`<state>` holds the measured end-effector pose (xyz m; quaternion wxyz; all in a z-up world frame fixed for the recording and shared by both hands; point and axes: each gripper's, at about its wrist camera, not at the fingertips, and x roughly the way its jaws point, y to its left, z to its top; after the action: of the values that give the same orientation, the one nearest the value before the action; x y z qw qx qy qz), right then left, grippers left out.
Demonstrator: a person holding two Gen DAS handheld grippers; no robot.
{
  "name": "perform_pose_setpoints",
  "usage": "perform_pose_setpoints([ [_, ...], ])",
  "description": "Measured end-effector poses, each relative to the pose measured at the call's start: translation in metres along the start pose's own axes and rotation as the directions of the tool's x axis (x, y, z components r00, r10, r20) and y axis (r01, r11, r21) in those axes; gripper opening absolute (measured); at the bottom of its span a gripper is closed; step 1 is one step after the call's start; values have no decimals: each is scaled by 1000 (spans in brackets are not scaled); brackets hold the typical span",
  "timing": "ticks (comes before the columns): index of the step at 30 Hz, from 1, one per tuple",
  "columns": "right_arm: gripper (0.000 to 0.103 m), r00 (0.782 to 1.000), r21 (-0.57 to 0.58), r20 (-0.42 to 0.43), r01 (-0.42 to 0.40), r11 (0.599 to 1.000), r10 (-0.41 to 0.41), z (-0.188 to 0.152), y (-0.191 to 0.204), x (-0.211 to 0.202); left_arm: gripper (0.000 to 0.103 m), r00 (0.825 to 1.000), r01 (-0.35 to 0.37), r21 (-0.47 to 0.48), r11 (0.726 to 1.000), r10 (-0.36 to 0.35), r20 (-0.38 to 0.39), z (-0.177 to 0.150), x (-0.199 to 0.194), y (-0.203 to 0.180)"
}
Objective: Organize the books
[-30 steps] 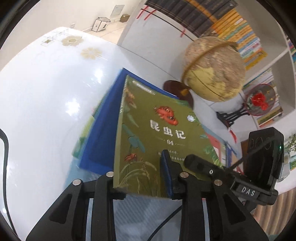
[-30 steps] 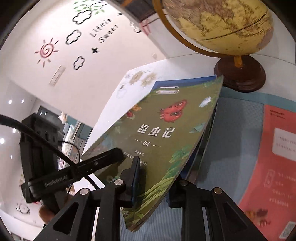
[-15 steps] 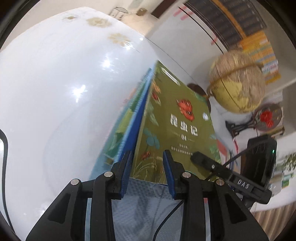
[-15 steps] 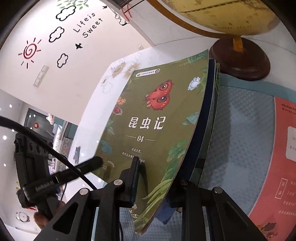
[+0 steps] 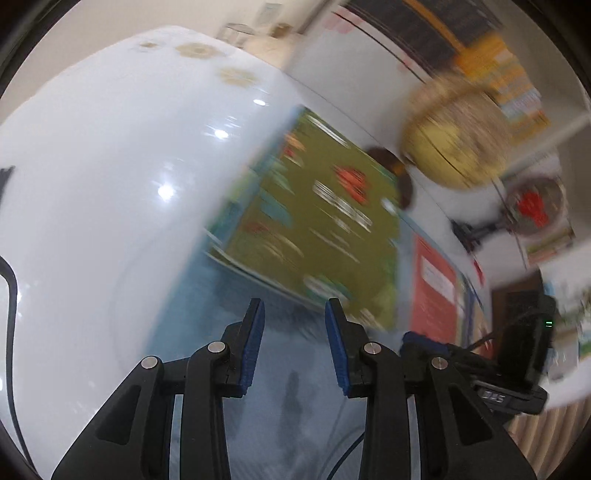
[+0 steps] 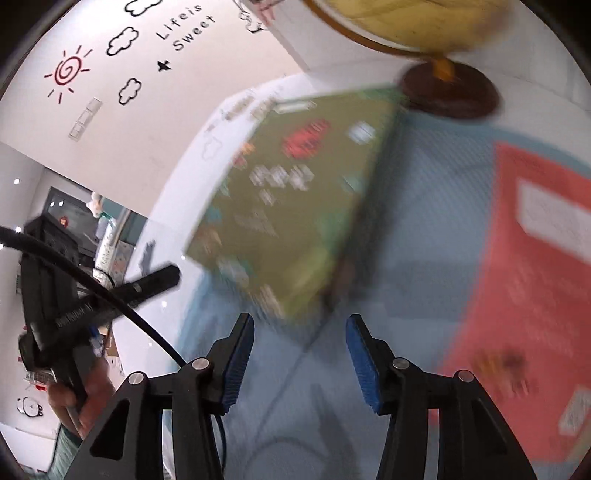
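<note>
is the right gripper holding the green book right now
No, the right gripper has nothing between its opening jaws; the green book lies beyond them.

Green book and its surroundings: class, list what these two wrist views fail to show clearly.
- Green book: title unreadable in both views, motion blur.
- Books beneath it: number unclear, cover hides them.
- Globe: right wrist view, cut off by top edge.
- Red book: cut off at right edge, blurred.
</note>
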<state>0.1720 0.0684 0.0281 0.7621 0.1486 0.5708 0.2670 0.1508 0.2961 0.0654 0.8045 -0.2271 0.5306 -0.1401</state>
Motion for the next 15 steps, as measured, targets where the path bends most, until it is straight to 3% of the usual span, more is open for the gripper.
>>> perform_pose_setpoints([
  [3, 50, 1000, 85, 5, 28, 996, -29, -35, -27, -22, 31, 994, 88, 41, 995, -85, -62, -14, 7, -16],
  [7, 50, 991, 225, 87, 82, 971, -104, -71, -67, -64, 31, 980, 149, 189, 971, -120, -156, -28, 25, -71],
  [11, 51, 962, 420, 163, 133, 898, -219, -95, -130, -104, 33, 957, 222, 265, 938, -157, -246, -43, 69, -128],
  [15, 51, 933, 495, 207, 159, 854, -293, -100, -168, -117, 33, 980, 85, 305, 948, -24, -200, -46, 116, -155],
])
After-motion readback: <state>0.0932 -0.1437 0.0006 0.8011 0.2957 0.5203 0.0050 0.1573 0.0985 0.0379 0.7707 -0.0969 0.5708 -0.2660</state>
